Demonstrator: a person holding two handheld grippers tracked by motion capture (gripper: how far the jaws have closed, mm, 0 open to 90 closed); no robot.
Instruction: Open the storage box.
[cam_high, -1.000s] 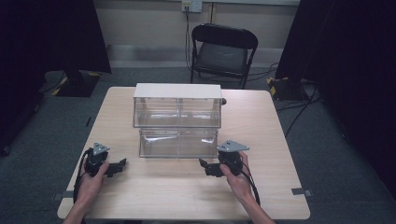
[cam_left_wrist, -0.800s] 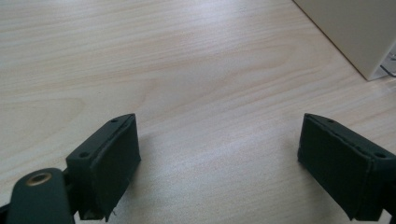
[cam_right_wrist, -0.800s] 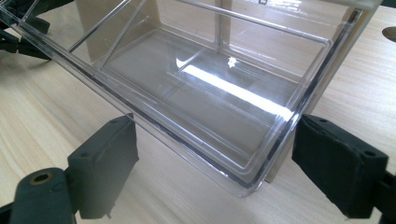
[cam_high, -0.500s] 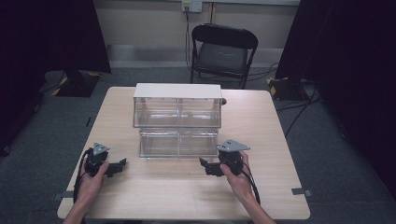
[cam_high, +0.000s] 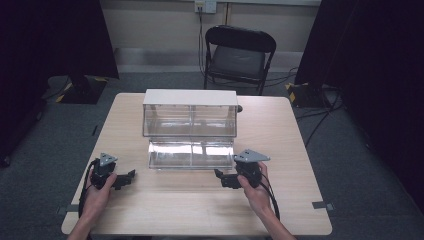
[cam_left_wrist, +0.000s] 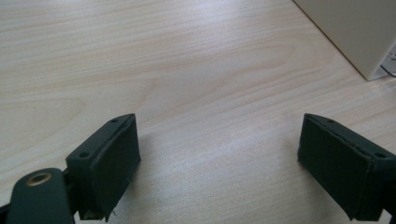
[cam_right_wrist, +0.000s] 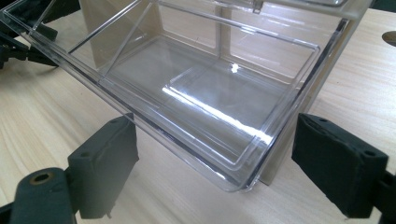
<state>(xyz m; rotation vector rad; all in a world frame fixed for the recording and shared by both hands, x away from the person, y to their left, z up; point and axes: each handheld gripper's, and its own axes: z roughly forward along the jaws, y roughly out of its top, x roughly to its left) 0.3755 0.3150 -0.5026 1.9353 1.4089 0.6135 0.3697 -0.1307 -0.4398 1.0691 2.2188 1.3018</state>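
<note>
We hold the left gripper low over the wooden table, near its front left corner, with our left hand wrapped around its body. In the left gripper view its two black jaws stand wide apart with only bare tabletop between them, and a pale corner of the cabinet sits off to the upper right, well apart from the jaws. Moving rightward in the high view, the clear drawer cabinet stands at the table's middle, and its lower clear drawer is pulled out toward us, resting open in front of the cabinet. Further right, our right hand holds the right gripper just beside the drawer's front right corner. In the right gripper view the jaws are spread wide, gripping nothing, and the drawer's front corner sits between them without touching either pad.
</note>
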